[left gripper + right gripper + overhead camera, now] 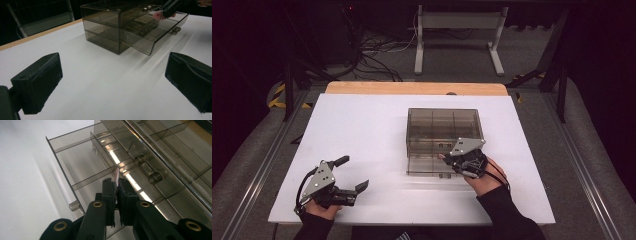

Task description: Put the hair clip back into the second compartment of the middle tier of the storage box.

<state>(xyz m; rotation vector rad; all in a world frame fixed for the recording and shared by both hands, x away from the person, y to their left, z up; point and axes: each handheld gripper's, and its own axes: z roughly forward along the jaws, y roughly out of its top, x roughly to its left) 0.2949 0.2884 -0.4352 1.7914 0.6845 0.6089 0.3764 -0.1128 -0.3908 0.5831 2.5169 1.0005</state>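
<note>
High view: your right gripper [447,158] hangs over the drawer [432,162] pulled toward the table's [362,130] near edge; left gripper view: your left gripper [112,82], jaws spread, idles; right gripper view: jaws pinch a thin pink card [116,176], poised for a compartment.

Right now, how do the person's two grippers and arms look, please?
Both arms wear dark long sleeves. The left gripper and the right gripper are black, each topped by a grey three-cornered plate with small holes. A black cable loops from each. Up close, the right gripper's arms show brass-coloured rings.
</note>
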